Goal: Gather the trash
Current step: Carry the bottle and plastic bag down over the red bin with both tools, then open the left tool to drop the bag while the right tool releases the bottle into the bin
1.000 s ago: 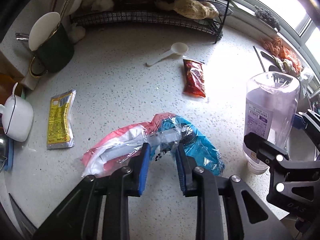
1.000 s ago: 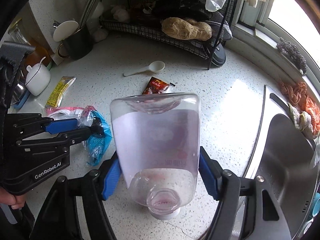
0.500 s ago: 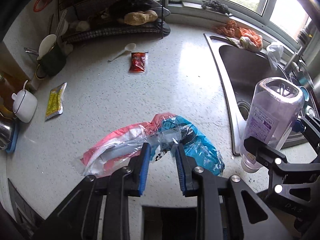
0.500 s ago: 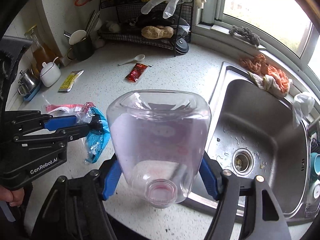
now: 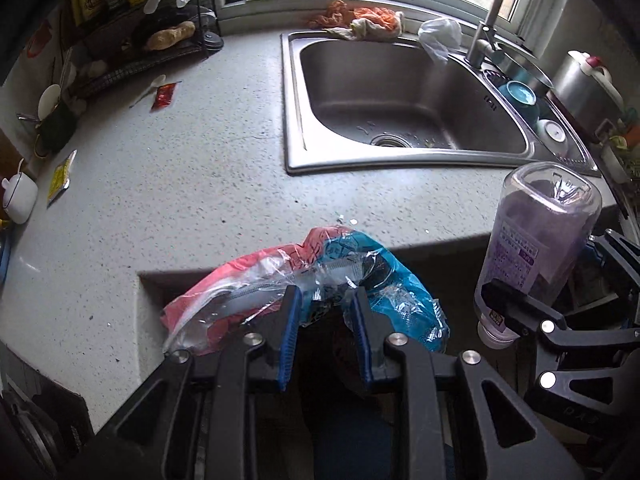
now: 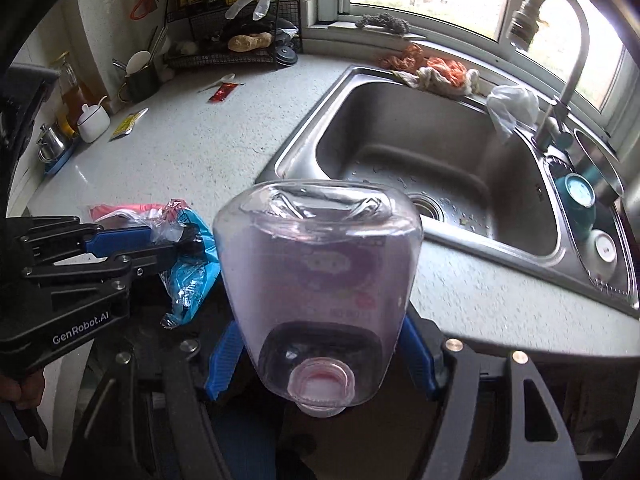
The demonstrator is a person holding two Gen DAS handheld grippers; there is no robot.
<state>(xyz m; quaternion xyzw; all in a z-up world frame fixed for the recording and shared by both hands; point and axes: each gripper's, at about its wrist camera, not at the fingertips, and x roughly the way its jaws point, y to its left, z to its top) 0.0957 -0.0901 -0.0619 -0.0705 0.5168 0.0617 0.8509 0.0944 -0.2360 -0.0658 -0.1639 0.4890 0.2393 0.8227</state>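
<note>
The left tongs (image 5: 325,308) stood narrowly parted and pinched on a crumpled plastic wrapper (image 5: 304,300), red and blue with a clear film, gripped at about its middle. The right tongs (image 6: 320,354) stood much wider, their blue pads pressed on the two flanks of a clear plastic bottle (image 6: 316,280) near its shoulder. Both loads hung in the air beyond the front edge of the speckled desk (image 5: 180,168), out over the dark gap below it, clear of the surface.

The wrapper looked feather-light and limp; its ends drooped either side of the pads, so a pinch at a bunched fold probably served best. Its long axis ran crosswise to the left tongs. The bottle seemed empty, light, smooth and somewhat squashy, likely to slip under a loose hold; a grip across the waist suited it. Its long axis lay along the tongs, neck (image 6: 320,390) toward the camera, base pointing away.

Farther off on the desk lay a red sachet (image 5: 163,97) and a yellow packet (image 5: 60,176), beside the steel sink (image 5: 292,120).
</note>
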